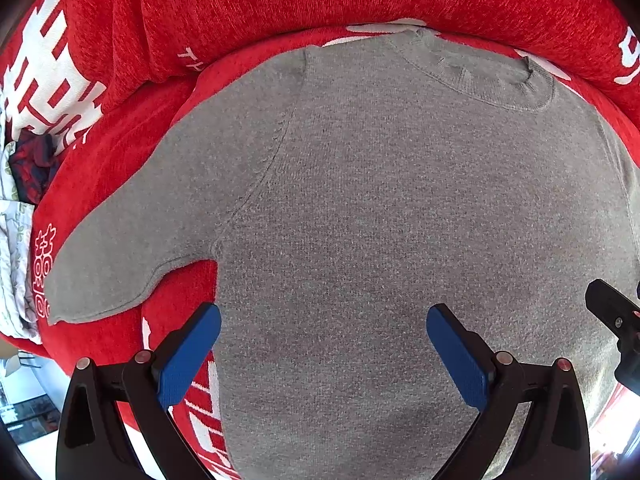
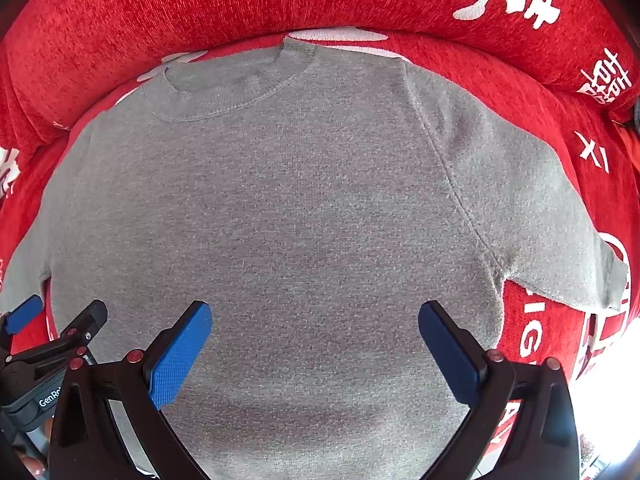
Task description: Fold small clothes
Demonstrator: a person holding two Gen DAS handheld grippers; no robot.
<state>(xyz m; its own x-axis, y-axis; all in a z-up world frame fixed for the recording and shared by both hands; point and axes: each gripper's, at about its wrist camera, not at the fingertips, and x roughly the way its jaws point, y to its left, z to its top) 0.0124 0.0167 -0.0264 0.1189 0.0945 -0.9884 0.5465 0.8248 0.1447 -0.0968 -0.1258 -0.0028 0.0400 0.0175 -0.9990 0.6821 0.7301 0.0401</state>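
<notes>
Left wrist view shows me the gray sweater (image 1: 380, 208) flat on the red blanket (image 1: 120, 160), collar at 12 o'clock, hem at 6; left gripper (image 1: 323, 322) and right gripper (image 2: 315, 320) both spread wide, holding nothing.

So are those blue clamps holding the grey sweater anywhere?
No. The left gripper and right gripper are both open above the grey sweater, gripping nothing.

Grey sweater (image 1: 400, 208) on red, white-lettered cover (image 1: 120, 168)
</notes>
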